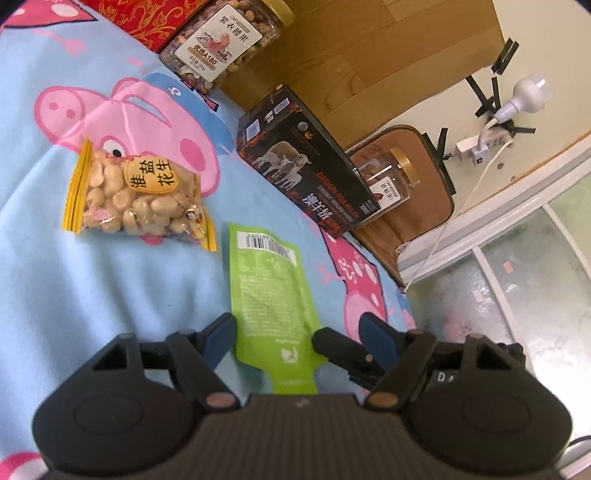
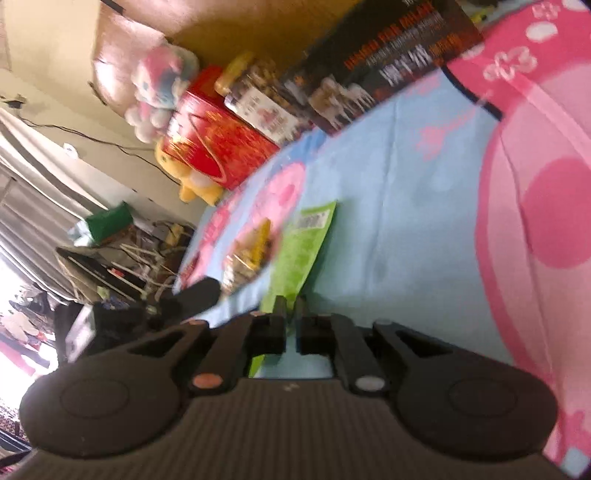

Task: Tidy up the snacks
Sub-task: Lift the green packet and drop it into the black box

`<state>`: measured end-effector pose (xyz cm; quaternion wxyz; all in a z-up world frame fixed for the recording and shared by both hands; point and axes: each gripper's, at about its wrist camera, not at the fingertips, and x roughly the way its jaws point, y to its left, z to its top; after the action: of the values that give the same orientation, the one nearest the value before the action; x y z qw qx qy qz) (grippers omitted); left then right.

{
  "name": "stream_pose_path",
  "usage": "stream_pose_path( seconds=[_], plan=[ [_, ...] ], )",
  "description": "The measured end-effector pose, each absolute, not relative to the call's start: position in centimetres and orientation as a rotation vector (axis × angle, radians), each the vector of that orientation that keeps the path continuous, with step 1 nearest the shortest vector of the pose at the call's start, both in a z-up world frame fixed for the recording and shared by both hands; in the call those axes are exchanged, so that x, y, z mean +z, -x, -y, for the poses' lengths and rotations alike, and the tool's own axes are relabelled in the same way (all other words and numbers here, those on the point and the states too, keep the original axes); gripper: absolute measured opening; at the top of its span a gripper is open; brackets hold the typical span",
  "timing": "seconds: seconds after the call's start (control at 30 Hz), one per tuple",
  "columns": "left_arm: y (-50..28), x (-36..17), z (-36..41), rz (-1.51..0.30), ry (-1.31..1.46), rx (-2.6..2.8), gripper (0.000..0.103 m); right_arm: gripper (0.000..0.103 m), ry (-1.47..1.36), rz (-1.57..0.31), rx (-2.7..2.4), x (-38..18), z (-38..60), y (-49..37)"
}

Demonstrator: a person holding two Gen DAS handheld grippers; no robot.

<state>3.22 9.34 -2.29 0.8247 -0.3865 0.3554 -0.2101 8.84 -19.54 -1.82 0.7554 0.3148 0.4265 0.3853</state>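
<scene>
Left gripper [image 1: 299,334] has its blue-tipped fingers spread wide apart, one on either side of the flat lime-green snack pouch [image 1: 269,291], and they aren't pinching it as far as I can see. Right gripper [image 2: 290,314] is the one actually doing something: its fingers look pressed together on the near end of that same pouch, though the right wrist view is pretty smeared, so take the grip as my read rather than gospel. You can also spot the right gripper's dark finger poking in beside the pouch in the left wrist view.

Where stuff sits: the pouch lies back side up, barcode end pointing away, in the middle of the light blue cartoon-pig bedsheet [image 1: 74,295]. Just beside it is the clear bag of peanuts with yellow edges [image 1: 136,195], loose and not lined up with anything.

Along the far edge of the sheet there's already a row going: red and gold patterned box [image 1: 147,22], clear plastic jar of mixed nuts with a gold lid [image 1: 221,40], and a long black carton with sheep printed on it [image 1: 306,162]. Another gold-lidded clear jar [image 1: 388,177] sits behind the carton.

So my guess is roughly halfway or a bit past. Big containers look sorted, the two soft packs are what's left, and the green one seems to be mid-pickup.
</scene>
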Motion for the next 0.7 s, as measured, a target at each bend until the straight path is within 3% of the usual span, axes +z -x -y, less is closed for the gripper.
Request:
stream_pose_path(
  seconds=[0.1, 0.2, 0.27, 0.33, 0.4, 0.6, 0.7],
  plan=[
    [-3.2, -2.3, -9.4, -0.747, 0.848, -0.452, 0.085, 0.006, -0.653, -0.950, 0.833, -1.8, 19.2, -8.8],
    [-3.1, -2.0, -8.7, -0.747, 0.801, -0.431, 0.081, 0.006, -0.642, -0.968, 0.848, -2.2, 18.5, -8.6],
    [-3.0, -2.2, -8.7, -0.754, 0.784, -0.406, 0.061, 0.006, -0.634, -0.948, 0.856, -1.9, 18.3, -8.5],
    [-3.1, -2.7, -9.4, -0.773, 0.809, -0.380, 0.035, 0.006, -0.619, -0.924, 0.852, -1.5, 18.5, -8.5],
    [-3.2, -3.3, -10.1, -0.784, 0.845, -0.362, 0.023, 0.006, -0.627, -0.919, 0.850, -1.4, 18.8, -8.5],
    [-3.1, -3.9, -10.8, -0.786, 0.906, -0.367, 0.021, 0.011, -0.705, -0.949, 0.841, -2.5, 19.5, -8.9],
    [-3.2, -4.0, -10.5, -0.798, 0.918, -0.381, 0.021, 0.020, -0.700, -0.977, 0.841, -2.7, 18.9, -8.9]
  ],
)
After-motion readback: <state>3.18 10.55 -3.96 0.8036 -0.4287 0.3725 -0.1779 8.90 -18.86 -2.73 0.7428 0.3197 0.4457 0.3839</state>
